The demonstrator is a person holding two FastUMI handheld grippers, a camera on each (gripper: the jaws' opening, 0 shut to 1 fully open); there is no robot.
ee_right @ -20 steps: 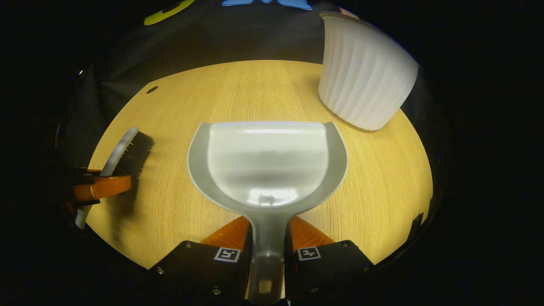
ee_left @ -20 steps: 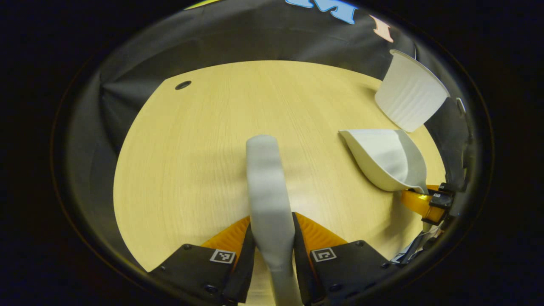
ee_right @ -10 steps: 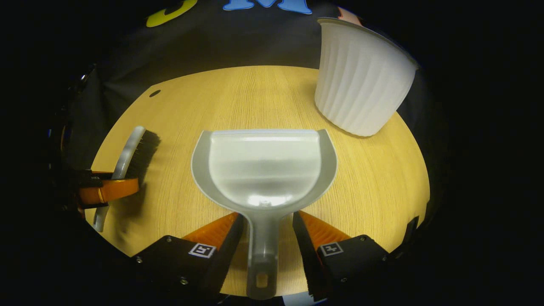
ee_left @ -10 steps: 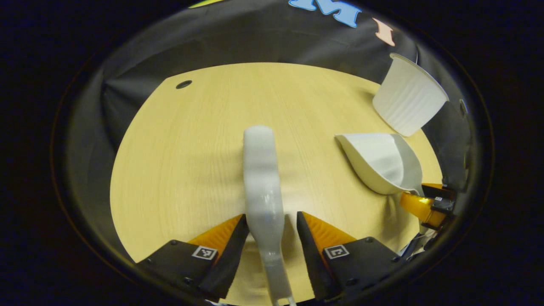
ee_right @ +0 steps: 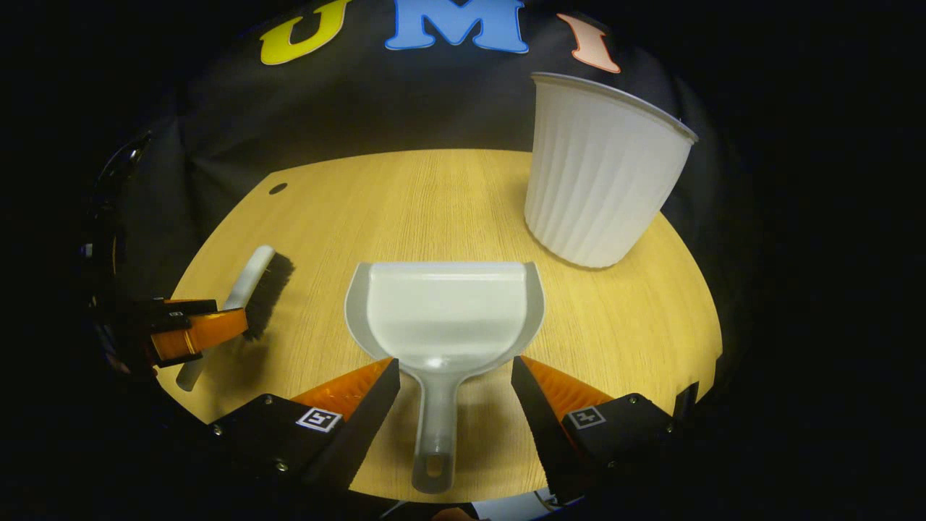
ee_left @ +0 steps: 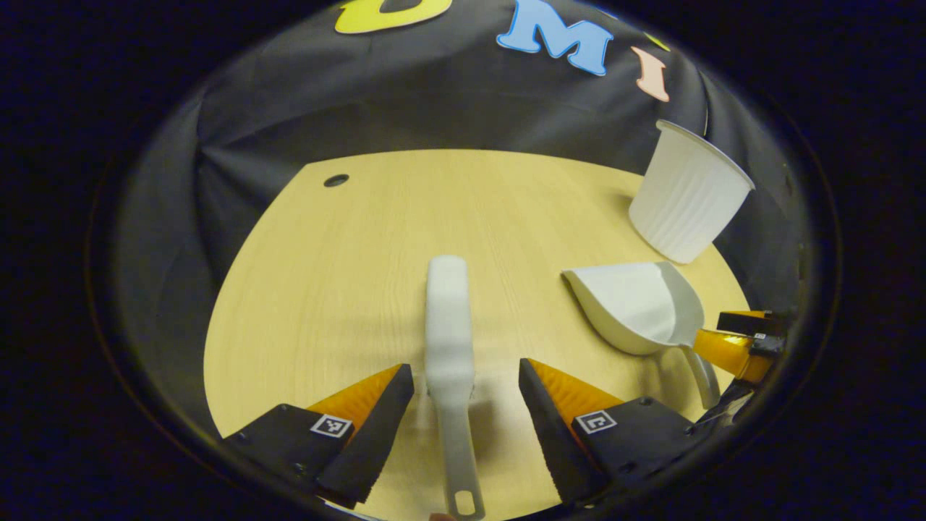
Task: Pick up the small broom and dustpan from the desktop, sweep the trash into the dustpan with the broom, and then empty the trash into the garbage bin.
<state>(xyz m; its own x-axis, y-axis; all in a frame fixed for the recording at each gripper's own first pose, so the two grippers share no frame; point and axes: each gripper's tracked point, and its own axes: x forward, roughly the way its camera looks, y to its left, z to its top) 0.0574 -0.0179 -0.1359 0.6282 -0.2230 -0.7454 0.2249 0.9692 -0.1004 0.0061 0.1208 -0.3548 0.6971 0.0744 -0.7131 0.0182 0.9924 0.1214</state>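
Observation:
The small white broom (ee_left: 450, 340) lies on the wooden desktop (ee_left: 376, 239), its handle running between the spread fingers of my left gripper (ee_left: 466, 376), which is open and not touching it. In the right gripper view the broom (ee_right: 249, 289) shows its black bristles at the left, beside the other gripper's orange finger (ee_right: 199, 333). The grey-white dustpan (ee_right: 445, 315) rests flat on the desktop (ee_right: 434, 195), its handle between the parted fingers of my right gripper (ee_right: 456, 373), also open. The dustpan (ee_left: 636, 304) appears at the right of the left gripper view. The white ribbed garbage bin (ee_right: 597, 170) stands behind it.
The garbage bin (ee_left: 684, 192) stands upright near the desk's far right edge. A small dark hole (ee_left: 336, 180) sits in the desktop's far left corner. Black cloth wall closes the back. No trash is visible on the wood.
Both grippers have opened and let go: the broom and the dustpan now lie on the desk. Both grippers have pulled back and up from the tools.

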